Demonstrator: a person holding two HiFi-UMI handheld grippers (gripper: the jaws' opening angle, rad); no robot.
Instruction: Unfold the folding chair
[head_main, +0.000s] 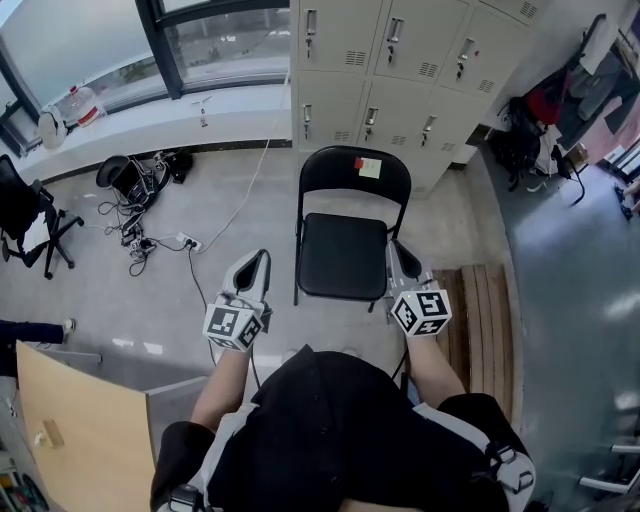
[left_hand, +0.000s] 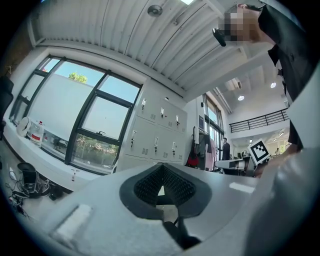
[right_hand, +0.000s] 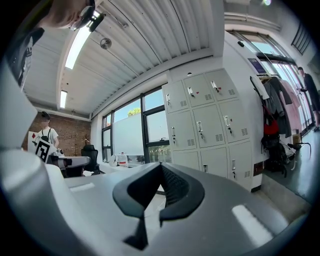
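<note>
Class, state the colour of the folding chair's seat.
The seat is black, seen best in the head view.

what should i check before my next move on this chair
1. Folding chair standing, seat down: ok.
2. Chair's hinges fully locked open: cannot tell.
3. Left gripper shut, nothing between its jaws: ok.
4. Right gripper shut, nothing between its jaws: ok.
5. Right gripper apart from the seat edge: cannot tell; they overlap in the head view.
6. Floor cables apart from the chair's legs: ok.
</note>
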